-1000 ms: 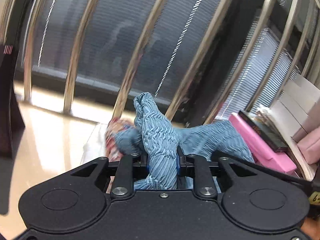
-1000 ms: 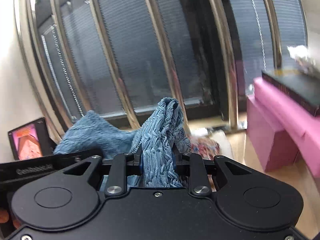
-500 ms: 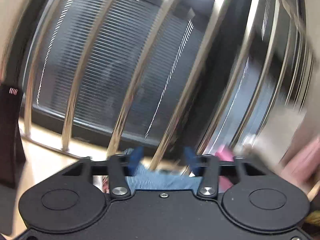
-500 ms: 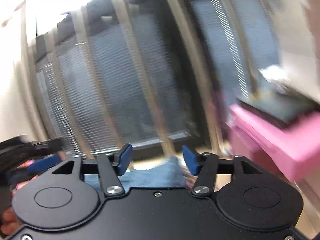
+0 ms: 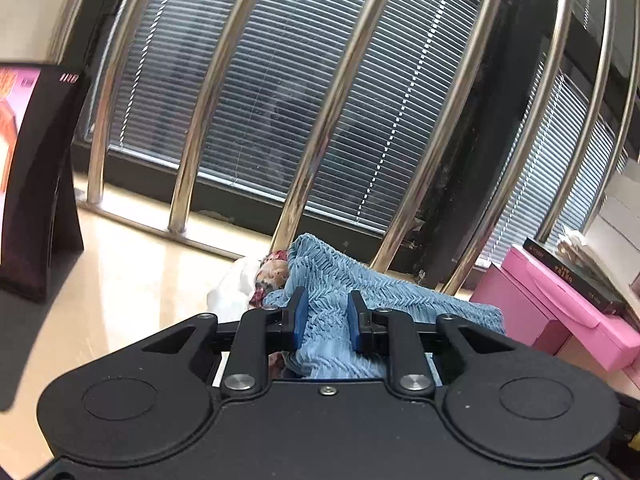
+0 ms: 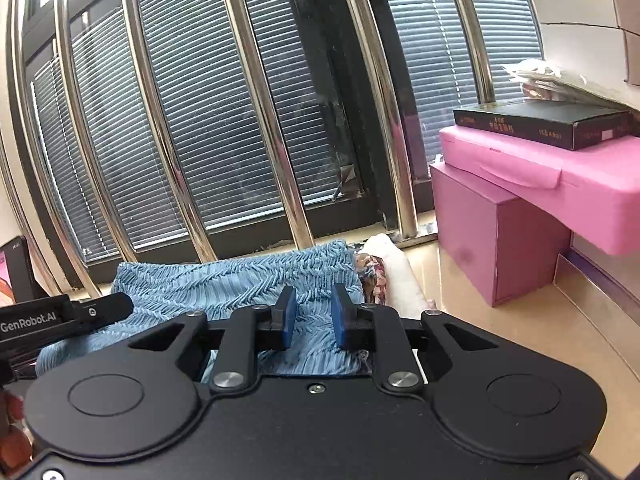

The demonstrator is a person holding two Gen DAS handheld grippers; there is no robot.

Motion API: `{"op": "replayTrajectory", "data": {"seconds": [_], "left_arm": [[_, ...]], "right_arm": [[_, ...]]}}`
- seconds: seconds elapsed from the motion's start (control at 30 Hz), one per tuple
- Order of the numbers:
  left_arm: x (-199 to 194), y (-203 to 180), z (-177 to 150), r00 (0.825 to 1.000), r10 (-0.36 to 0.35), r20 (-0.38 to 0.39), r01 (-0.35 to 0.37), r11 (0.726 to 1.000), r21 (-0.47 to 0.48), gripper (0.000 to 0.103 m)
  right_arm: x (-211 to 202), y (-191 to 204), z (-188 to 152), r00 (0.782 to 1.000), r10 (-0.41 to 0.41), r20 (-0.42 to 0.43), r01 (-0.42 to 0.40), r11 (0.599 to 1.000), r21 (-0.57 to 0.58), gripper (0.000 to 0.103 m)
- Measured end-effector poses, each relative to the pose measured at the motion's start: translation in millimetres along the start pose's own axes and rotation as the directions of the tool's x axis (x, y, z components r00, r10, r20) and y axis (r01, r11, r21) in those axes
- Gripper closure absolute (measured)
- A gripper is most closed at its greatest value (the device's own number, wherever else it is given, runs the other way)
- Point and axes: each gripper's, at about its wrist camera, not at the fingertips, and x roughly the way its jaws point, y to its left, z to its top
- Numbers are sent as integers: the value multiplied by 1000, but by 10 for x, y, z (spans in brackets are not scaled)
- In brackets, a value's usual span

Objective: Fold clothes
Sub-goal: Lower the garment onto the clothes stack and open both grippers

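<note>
"GenRobot.AI" in white on the left gripper's (image 6: 86, 314) black body | gold lettering on black box (image 6: 536, 124), apparently Chinese, too small to read

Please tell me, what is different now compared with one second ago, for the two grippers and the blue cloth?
Both grippers let go: the left gripper and right gripper, earlier clamped on raised bunches of the blue garment, now stand open. The garment has dropped and lies flatter on the surface. The pink boxes and window bars stayed put.
</note>
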Motion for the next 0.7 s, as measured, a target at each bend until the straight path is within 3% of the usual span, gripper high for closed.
{"op": "replayTrajectory", "data": {"seconds": [0.17, 0.33, 0.4, 0.43, 0.47, 0.53, 0.7], "left_arm": [[2, -21, -88, 1000, 6, 21, -7, 999, 37, 81], [4, -141, -87, 999, 29, 24, -32, 992, 124, 75], [-49, -173, -56, 999, 32, 24, -34, 992, 125, 50], [-90, -197, -50, 999, 37, 19, -39, 991, 131, 18], [-140, -216, -58, 996, 87, 37, -91, 988, 127, 0], [-272, -212, -81, 991, 98, 87, -109, 984, 140, 0], [-527, -202, -41, 996, 80, 46, -88, 975, 202, 0]], "right_arm": [[19, 19, -69, 1000, 6, 15, -5, 999, -41, 82], [7, 97, -54, 1000, -4, 11, 6, 986, -166, 78], [-83, 103, 0, 1000, -2, 19, 5, 988, -155, 53], [-126, 103, 19, 1000, -2, 18, 4, 989, -146, 16], [-165, 101, 30, 1000, -1, 12, 3, 991, -137, 1], [-274, 107, 35, 1000, 12, 17, -9, 988, -156, 0], [-577, 187, 42, 999, 29, 44, -19, 975, -220, 0]]}}
